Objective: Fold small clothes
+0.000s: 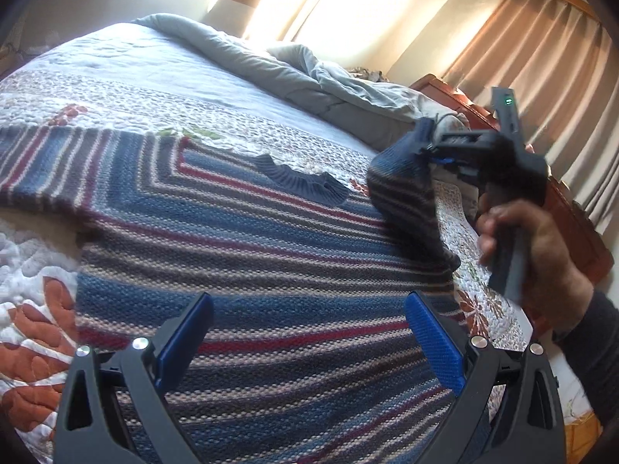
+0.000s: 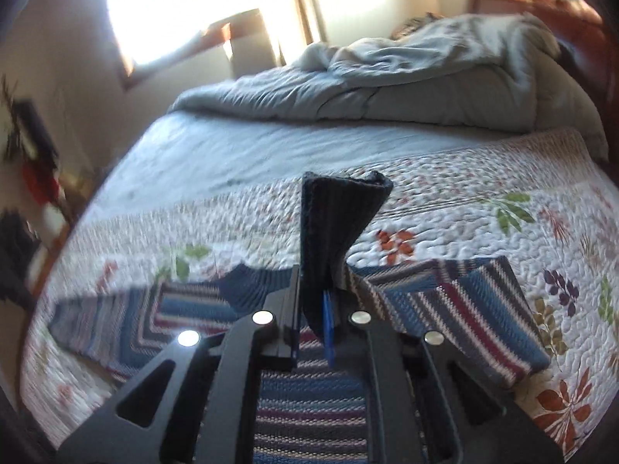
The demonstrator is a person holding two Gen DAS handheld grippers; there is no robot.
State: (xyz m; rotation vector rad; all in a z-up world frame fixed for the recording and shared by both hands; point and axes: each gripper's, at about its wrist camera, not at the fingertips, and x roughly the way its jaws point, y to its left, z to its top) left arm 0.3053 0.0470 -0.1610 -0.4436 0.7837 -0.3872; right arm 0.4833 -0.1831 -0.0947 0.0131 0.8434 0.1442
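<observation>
Currently the right gripper [image 2: 313,309] pinches the sleeve [image 2: 340,216] right of the sweater [image 1: 240,232] body, while the left gripper [image 1: 309,332] hovers spread above its middle.

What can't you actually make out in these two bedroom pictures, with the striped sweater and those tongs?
- Sweater hem: cut off by the bottom edge and the left tongs in the left wrist view.
- Cuff tip between the right tongs: hidden by their pads in the right wrist view.
- Dark and red things at the left wall: too blurred to name.
- Outside the window: washed out by glare.
</observation>
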